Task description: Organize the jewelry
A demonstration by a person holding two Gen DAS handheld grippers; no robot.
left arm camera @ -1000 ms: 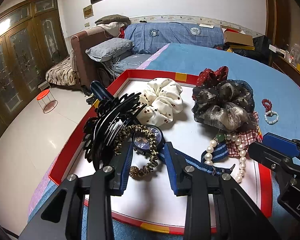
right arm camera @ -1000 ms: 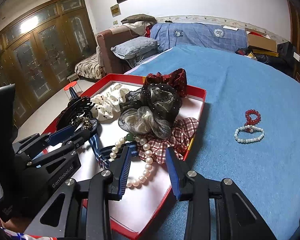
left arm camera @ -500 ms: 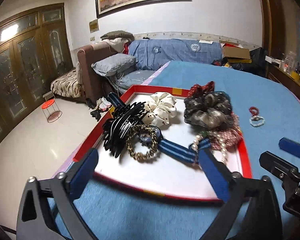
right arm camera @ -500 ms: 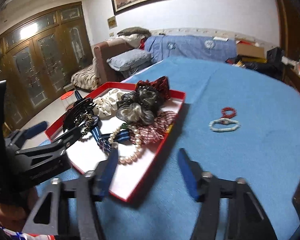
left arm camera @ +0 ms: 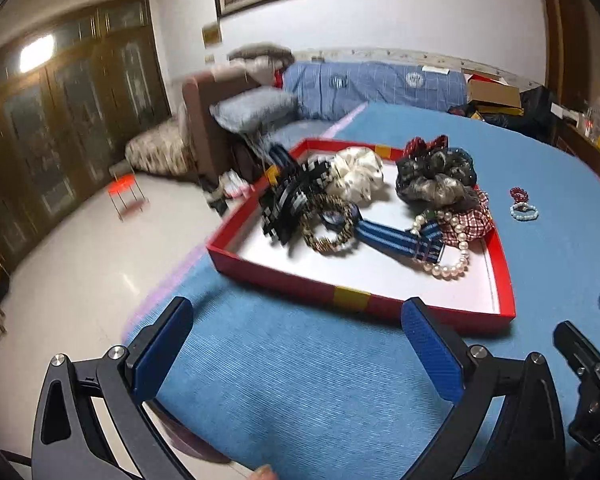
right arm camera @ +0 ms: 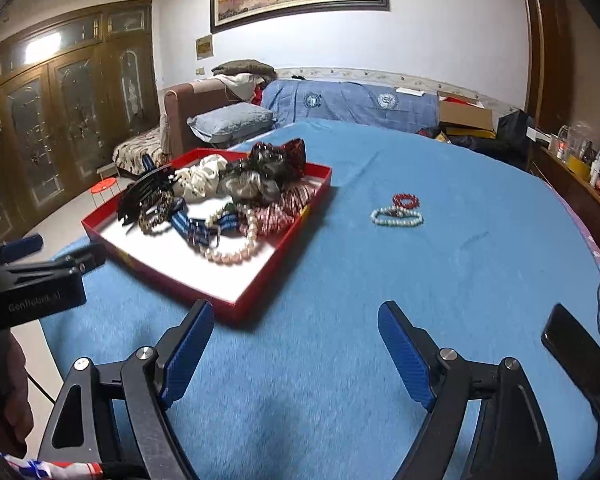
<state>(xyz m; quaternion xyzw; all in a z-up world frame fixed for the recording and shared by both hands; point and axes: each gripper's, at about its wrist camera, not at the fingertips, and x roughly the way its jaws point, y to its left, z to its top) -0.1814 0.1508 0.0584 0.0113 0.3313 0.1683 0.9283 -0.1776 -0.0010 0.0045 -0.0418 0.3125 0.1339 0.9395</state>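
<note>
A red tray (left arm camera: 352,298) (right arm camera: 278,270) with a white floor sits on the blue tablecloth. It holds a pearl necklace (left arm camera: 446,268) (right arm camera: 232,254), a blue striped strap (left arm camera: 396,240) (right arm camera: 198,232), a black hair claw (left arm camera: 288,204) (right arm camera: 148,192), a leopard scrunchie (left arm camera: 328,236), a cream scrunchie (left arm camera: 356,178) (right arm camera: 200,178), a grey scrunchie (left arm camera: 436,180) (right arm camera: 252,178) and a red checked cloth (left arm camera: 466,224) (right arm camera: 276,210). A white bead bracelet (left arm camera: 523,212) (right arm camera: 396,217) and a red bead bracelet (left arm camera: 519,194) (right arm camera: 406,200) lie on the cloth right of the tray. My left gripper (left arm camera: 296,344) and right gripper (right arm camera: 296,344) are open, empty, held back from the tray.
The blue cloth (right arm camera: 420,280) covers a wide round table. A sofa with cushions (right arm camera: 240,120) and wooden cabinets (right arm camera: 68,120) stand behind. A dark phone-like object (right arm camera: 572,348) lies at the right table edge. The floor drops off left of the tray.
Both grippers opened wide and pulled back and up from the tray. The strap and the pearl necklace now lie free in the tray.
</note>
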